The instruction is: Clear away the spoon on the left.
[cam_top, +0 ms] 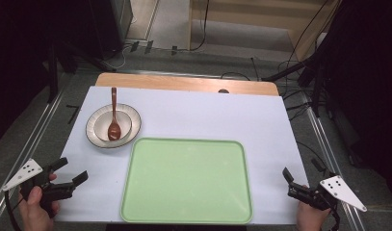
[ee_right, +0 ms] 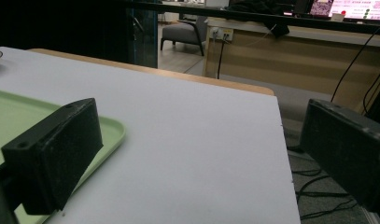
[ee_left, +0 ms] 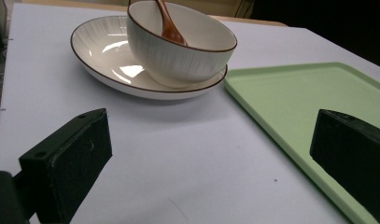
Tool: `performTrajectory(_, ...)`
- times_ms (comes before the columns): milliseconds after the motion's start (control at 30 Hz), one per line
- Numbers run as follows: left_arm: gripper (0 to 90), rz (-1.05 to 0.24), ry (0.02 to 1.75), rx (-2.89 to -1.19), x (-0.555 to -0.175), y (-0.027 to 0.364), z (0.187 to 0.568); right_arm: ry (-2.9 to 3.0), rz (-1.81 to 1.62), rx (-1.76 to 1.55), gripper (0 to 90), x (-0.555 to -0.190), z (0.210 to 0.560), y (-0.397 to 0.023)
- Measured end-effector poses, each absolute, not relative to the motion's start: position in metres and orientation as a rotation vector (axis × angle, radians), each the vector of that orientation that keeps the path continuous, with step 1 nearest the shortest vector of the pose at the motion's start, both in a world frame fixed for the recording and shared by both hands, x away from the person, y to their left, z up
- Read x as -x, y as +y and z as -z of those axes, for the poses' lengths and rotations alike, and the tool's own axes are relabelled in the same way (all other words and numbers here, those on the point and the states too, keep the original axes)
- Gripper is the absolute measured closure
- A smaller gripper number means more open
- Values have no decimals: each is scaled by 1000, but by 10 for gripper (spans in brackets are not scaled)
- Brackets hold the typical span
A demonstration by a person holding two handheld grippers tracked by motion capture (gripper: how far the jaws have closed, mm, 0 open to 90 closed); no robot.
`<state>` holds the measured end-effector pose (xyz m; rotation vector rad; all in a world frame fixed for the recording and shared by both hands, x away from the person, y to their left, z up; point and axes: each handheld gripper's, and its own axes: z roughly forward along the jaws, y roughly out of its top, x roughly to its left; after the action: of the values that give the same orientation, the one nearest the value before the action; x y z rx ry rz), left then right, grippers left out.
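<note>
— Looking down from the high view, what sits on the white table [cam_top: 184, 115]?
— A light green tray [cam_top: 186, 180] at the near middle, bare. At about ten o'clock from it, just beside its far-left corner, a cream plate [cam_top: 95, 132] with a brown rim carries a matching bowl [cam_top: 104, 126]. A brown wooden spoon [cam_top: 113, 115] lies in the bowl, its handle pointing toward twelve o'clock, past the rim.
— And the left gripper [cam_top: 68, 174]?
— At eight o'clock, off the tray's left edge, held in a hand [cam_top: 34, 207]. Its jaws stand wide apart, gripping nothing; the left gripper view shows bare tabletop between them, bowl and plate ahead.
— The right gripper [cam_top: 292, 183]?
— At four o'clock, by the tray's near-right corner. The right gripper view shows its jaws spread wide too, with nothing between them but the table.
</note>
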<state>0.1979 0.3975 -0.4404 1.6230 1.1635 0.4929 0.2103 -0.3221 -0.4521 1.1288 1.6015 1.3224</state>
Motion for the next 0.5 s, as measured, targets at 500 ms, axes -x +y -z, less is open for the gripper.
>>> performTrajectory(500,0,-548,1115,-1598,-211,374,413,1601,-1318,-1127,0,-210,452,-321)
